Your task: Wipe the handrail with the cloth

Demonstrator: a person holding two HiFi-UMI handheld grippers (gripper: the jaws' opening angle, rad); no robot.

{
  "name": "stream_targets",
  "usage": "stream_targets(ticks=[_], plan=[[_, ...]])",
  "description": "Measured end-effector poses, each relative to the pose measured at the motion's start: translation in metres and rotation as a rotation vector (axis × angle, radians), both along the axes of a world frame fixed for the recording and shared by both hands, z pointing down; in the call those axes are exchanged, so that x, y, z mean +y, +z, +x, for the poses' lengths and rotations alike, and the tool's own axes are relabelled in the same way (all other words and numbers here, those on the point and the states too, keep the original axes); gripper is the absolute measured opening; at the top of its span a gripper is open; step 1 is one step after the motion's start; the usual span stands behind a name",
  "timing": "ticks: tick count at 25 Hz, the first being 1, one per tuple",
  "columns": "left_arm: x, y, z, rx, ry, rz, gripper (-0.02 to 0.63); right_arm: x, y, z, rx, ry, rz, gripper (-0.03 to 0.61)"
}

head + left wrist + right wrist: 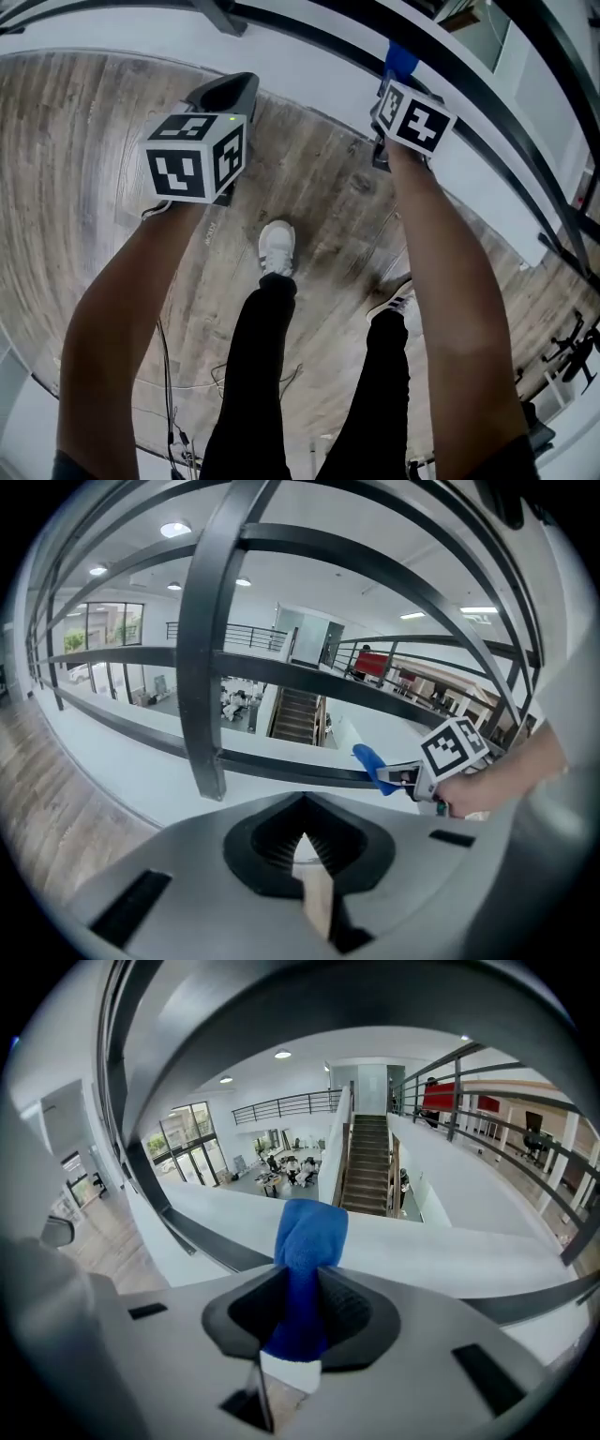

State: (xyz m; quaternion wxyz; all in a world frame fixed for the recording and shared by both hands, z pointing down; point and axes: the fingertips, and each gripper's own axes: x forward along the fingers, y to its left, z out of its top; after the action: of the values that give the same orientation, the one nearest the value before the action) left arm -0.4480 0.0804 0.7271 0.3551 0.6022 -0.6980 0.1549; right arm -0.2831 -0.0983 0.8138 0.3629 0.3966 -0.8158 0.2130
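Nearest to us, our left gripper (305,844) has its jaws pressed together with nothing between them. It hangs over the wooden floor (84,141), a little apart from the railing. Our right gripper (298,1302) is clamped on the blue cloth (309,1237), and the folded end of it stands out past the jaws. In the left gripper view this end touches a dark bar of the handrail (281,764). Beyond the railing we see a staircase (367,1171) and a lower hall.

The person I'm guiding is wearing black trousers (267,375) and white trainers (277,248). The grey left gripper (230,92) at ten o'clock and right gripper (392,82) at one are bearing black-and-white marker cubes.
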Motion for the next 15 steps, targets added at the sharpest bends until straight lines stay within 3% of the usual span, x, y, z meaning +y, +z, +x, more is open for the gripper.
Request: stream_targets(ticks=[15], plan=[[-0.090,0.011,0.195,0.007,0.165,-0.043,0.003,-0.057,-0.001,0.220,-0.018,0.166,-0.035,0.107]])
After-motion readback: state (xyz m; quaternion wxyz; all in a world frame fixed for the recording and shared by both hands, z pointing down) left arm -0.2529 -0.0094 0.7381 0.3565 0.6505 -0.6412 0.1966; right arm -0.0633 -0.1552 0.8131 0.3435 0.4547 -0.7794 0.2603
